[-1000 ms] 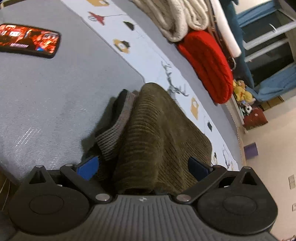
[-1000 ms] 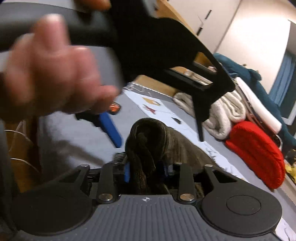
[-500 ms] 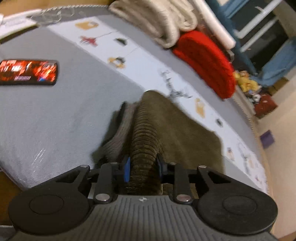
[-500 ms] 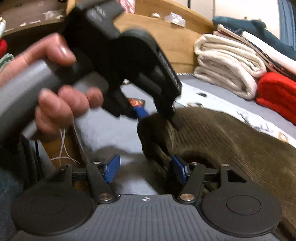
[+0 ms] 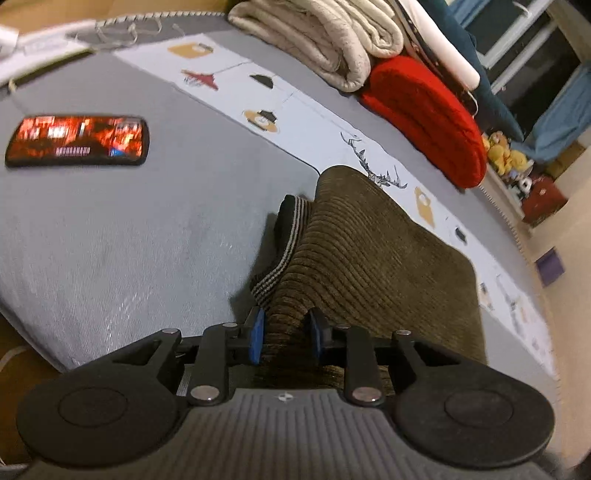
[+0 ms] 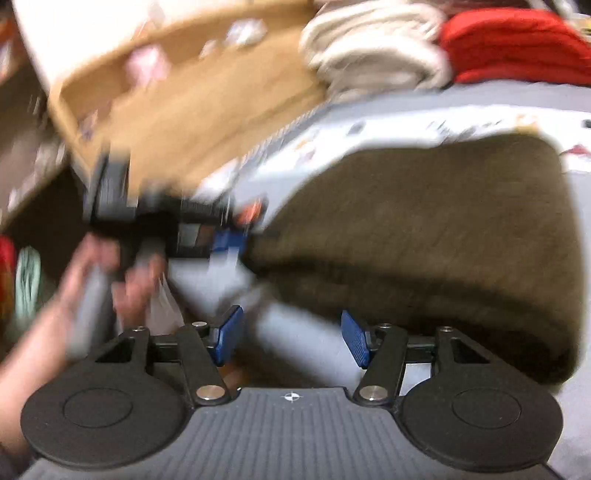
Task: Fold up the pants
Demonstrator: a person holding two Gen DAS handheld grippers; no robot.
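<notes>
The pants (image 5: 373, 266), brown corduroy with a striped waistband, are laid folded on the grey bed (image 5: 110, 236). A ridge of their cloth is clamped between the blue pads of the left gripper (image 5: 284, 332). The right gripper (image 6: 291, 338) is held apart beside the pants, with nothing between its pads. A phone (image 5: 77, 141) is seen well apart from the pants. Folded blankets (image 5: 325, 33) are stacked at the far edge.
</notes>
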